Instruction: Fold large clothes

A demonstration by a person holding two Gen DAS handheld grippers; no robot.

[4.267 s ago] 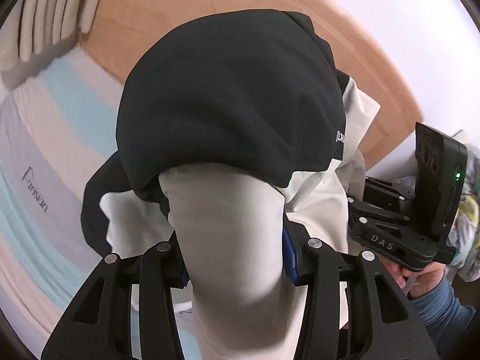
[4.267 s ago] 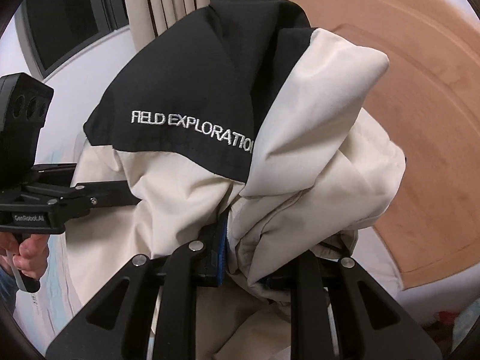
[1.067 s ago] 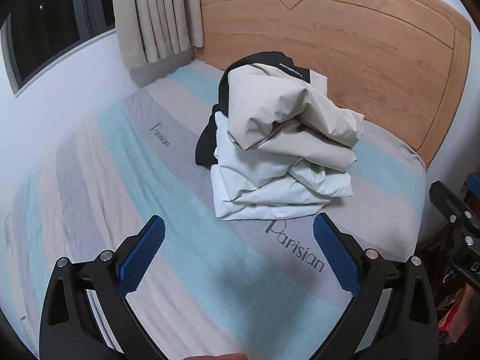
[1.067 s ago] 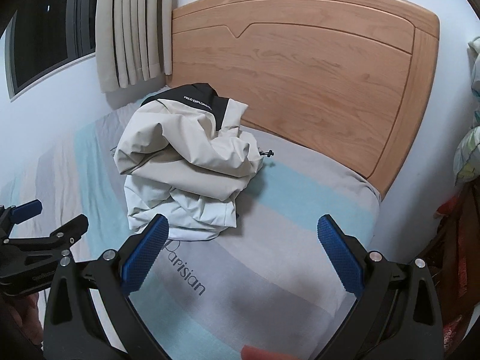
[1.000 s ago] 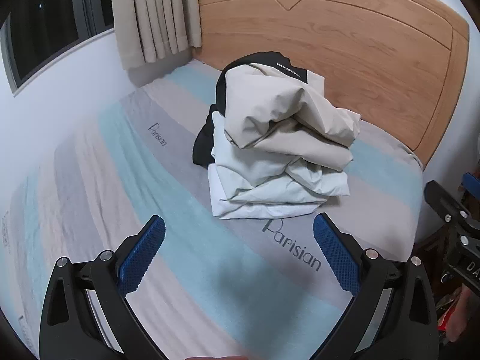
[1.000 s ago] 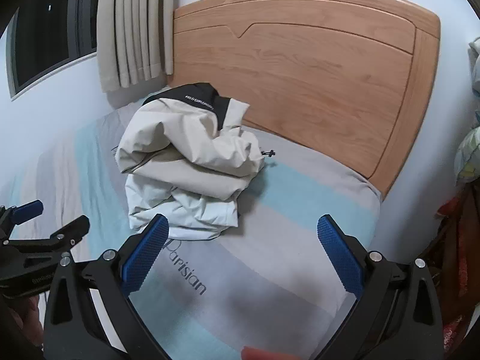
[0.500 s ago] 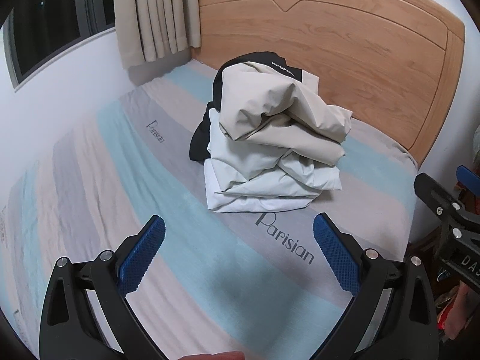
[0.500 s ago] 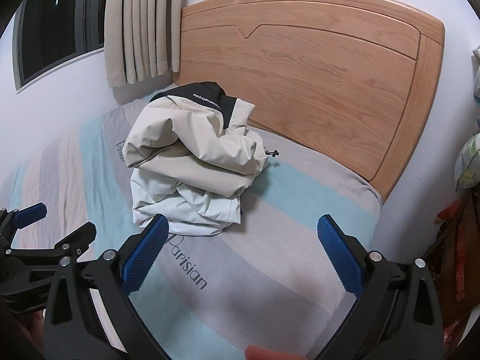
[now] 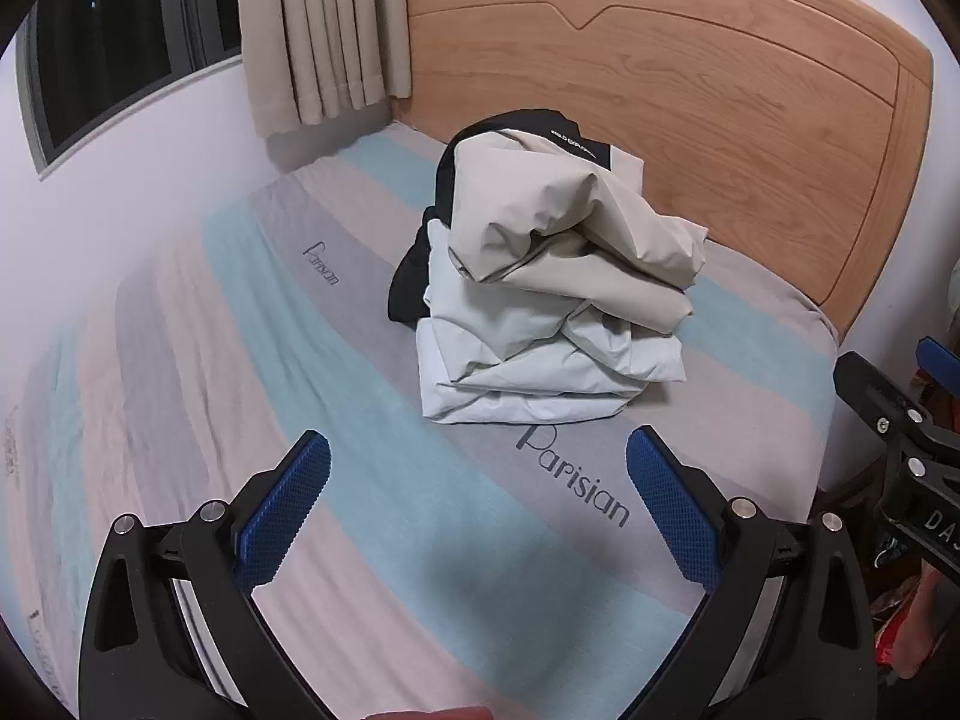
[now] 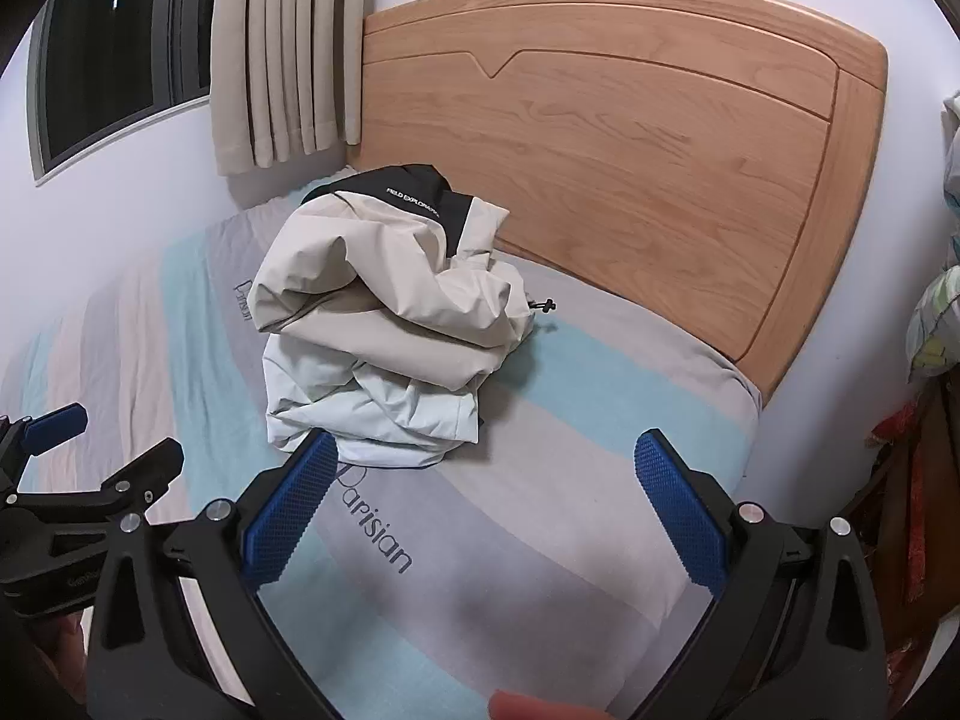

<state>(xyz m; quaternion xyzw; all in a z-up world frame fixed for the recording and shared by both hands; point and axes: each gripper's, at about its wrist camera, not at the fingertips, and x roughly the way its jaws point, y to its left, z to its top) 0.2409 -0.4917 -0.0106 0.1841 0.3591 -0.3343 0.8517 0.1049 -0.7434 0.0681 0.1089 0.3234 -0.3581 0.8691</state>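
Note:
A beige, white and black jacket lies folded in a bulky pile near the head of the striped bed; in the right wrist view the jacket shows white lettering on its black panel. My left gripper hangs open over the mattress, well short of the pile, with nothing between its blue pads. My right gripper is open too, its left pad just in front of the pile's near edge. Each gripper shows at the edge of the other's view.
A wooden headboard stands behind the pile. Beige curtains and a dark window are at the upper left along a white wall. Clutter and fabric sit past the bed's right side.
Earlier both grippers were shut on the jacket, held up close. They have let it go onto the bed and drawn back. Over the last second both views keep pulling away slightly.

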